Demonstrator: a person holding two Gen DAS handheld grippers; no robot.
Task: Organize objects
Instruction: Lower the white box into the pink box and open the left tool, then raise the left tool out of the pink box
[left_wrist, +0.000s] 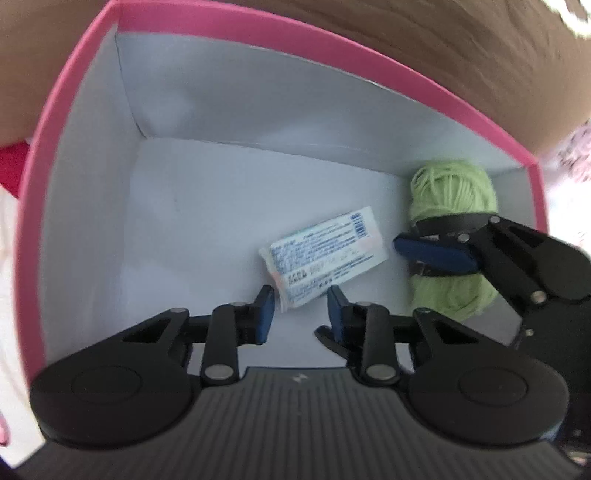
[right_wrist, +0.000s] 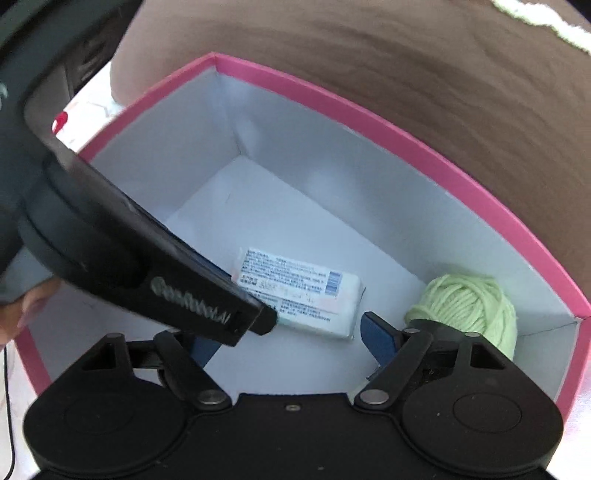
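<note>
A pink box (left_wrist: 236, 27) with a pale grey inside holds a white packet with blue print (left_wrist: 325, 258) and a light green yarn ball (left_wrist: 454, 240). My left gripper (left_wrist: 301, 314) is open inside the box, its blue pads just short of the packet's near end. My right gripper (right_wrist: 288, 339) is open and empty, just in front of the packet (right_wrist: 299, 295), with the yarn (right_wrist: 465, 306) to its right. In the left wrist view the right gripper's finger (left_wrist: 432, 254) lies across the yarn. The left gripper's body (right_wrist: 147, 266) hides the packet's left end.
The box (right_wrist: 369, 122) stands on a brown surface (right_wrist: 443, 74). White patterned cloth (left_wrist: 569, 177) shows at the right edge, and a red object (left_wrist: 11, 162) at the left outside the box. A hand (right_wrist: 26, 306) shows at the left edge.
</note>
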